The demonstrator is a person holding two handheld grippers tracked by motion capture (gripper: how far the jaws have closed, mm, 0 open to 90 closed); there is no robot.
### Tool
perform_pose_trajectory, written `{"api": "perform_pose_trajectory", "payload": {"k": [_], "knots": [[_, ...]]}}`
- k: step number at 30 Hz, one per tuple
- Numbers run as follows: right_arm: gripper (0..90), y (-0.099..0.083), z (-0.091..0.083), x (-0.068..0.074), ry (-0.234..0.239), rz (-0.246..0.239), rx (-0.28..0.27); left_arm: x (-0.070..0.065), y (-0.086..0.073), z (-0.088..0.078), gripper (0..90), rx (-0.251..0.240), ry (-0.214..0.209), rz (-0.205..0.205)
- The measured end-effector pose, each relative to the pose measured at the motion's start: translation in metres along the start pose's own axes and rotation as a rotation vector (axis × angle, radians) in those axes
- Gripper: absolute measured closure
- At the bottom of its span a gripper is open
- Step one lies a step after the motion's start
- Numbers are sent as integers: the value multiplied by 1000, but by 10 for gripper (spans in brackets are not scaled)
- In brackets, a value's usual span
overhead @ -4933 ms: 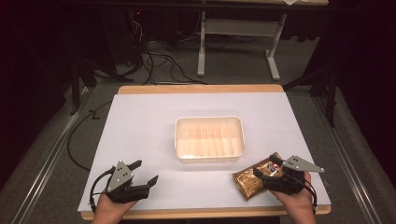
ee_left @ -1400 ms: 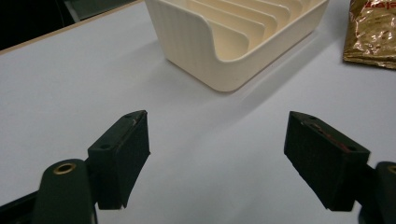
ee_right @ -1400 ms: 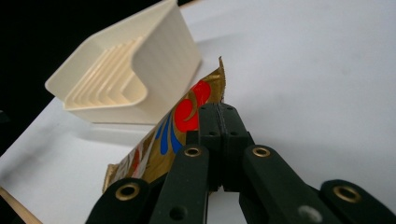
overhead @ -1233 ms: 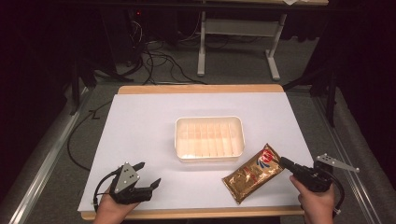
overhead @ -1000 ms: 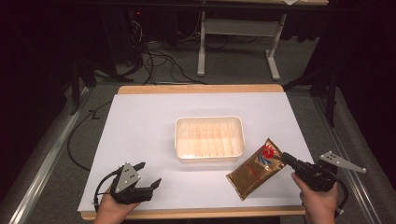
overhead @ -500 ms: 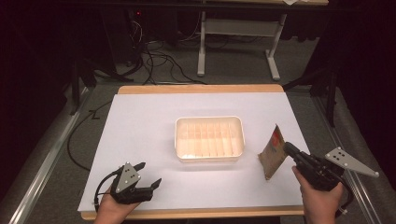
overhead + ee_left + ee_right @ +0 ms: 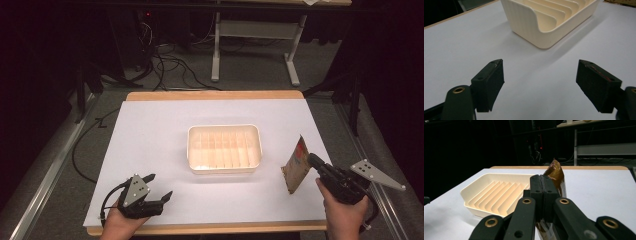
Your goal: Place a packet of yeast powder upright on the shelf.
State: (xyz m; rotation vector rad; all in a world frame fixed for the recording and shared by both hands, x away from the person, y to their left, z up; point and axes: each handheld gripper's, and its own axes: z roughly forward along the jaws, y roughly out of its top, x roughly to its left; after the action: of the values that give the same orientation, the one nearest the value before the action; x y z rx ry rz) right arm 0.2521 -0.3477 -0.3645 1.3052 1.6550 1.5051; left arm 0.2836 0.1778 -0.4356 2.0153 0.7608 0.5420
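Note:
A brown snack packet (image 7: 296, 170) stands on edge above the white mat, right of the cream slotted tray (image 7: 224, 129). My right gripper (image 7: 314, 161) is shut on the packet's edge; in the right gripper view the packet (image 7: 557, 175) rises behind the closed jaws, with the tray (image 7: 474, 187) to their left. At the table's front left corner my left gripper (image 7: 159, 188) rests open, nothing between its fingers (image 7: 489, 82). The tray's corner (image 7: 529, 27) lies ahead of it in the left gripper view.
The white mat (image 7: 150, 135) covers a wooden table whose edge (image 7: 215, 95) shows at the back. Beyond the table stand a desk frame (image 7: 250, 50) and loose cables (image 7: 165, 65) on the floor.
My right gripper has lifted the packet from lying flat to standing on edge and swung to the right. The left gripper has stayed put.

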Motion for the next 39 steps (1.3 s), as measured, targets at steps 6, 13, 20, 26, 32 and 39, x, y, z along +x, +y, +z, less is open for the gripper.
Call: {"api": "perform_pose_trajectory", "payload": {"k": [6, 13, 20, 26, 32, 39], "knots": [[899, 0, -2, -1, -4, 5, 0, 0, 0, 0, 228, 0, 2, 2], [869, -2, -4, -5, -18, 15, 1, 0, 0, -1, 228, -2, 2, 2], [797, -6, -1, -7, -23, 31, 24, 0, 0, -1, 228, -3, 0, 1], [698, -10, 4, -9, -44, 40, 40, 1, 0, -1, 228, -3, 1, 2], [633, -13, 7, -10, -57, 49, 58, 1, 0, -1, 228, -3, 0, 3], [544, -16, 10, -11, -56, 52, 66, 1, 0, -2, 228, -4, 0, 3]]}}
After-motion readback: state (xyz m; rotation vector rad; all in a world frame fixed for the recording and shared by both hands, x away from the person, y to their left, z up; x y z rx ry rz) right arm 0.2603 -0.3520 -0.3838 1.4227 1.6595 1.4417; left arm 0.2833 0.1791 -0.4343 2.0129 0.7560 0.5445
